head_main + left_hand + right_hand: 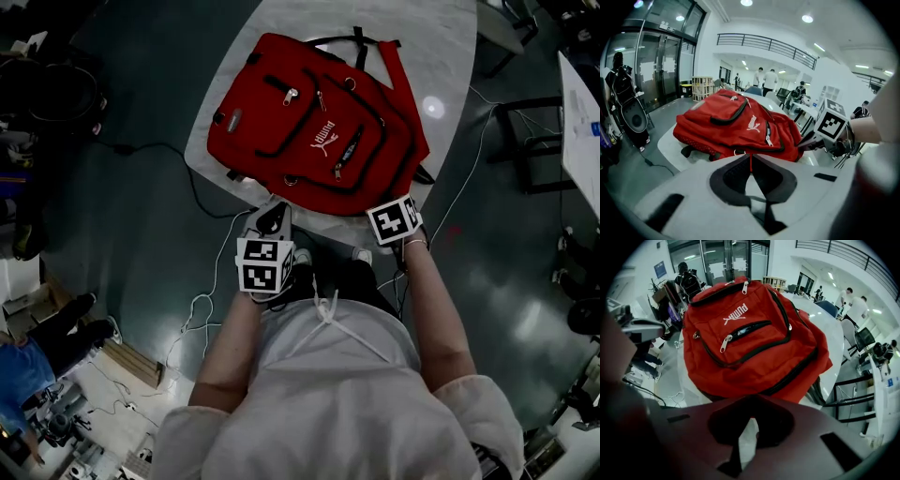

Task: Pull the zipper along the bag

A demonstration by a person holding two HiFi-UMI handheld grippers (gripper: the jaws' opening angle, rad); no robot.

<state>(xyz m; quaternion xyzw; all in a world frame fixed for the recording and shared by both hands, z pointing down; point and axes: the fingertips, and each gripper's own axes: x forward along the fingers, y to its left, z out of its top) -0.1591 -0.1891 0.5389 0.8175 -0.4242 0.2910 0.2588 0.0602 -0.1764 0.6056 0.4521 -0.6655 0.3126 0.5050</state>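
Note:
A red backpack [309,122] lies flat on a round white table [441,56], front side up, its black-edged zippers closed. Silver zipper pulls show on the front pockets [291,96] [724,344]. My left gripper [277,211] hovers at the bag's near left edge; in the left gripper view its tips [750,158] stand almost together in front of the backpack [736,126], with only a thin slit and nothing held. My right gripper [386,214] sits at the near right corner, and its tips [752,398] meet just before the backpack's [754,343] lower edge.
Dark metal chair frames [525,141] and a white tabletop [581,112] stand to the right. Cables [202,309] trail over the dark floor at the left. Bags and a speaker [635,119] stand near the glass doors; people walk far behind.

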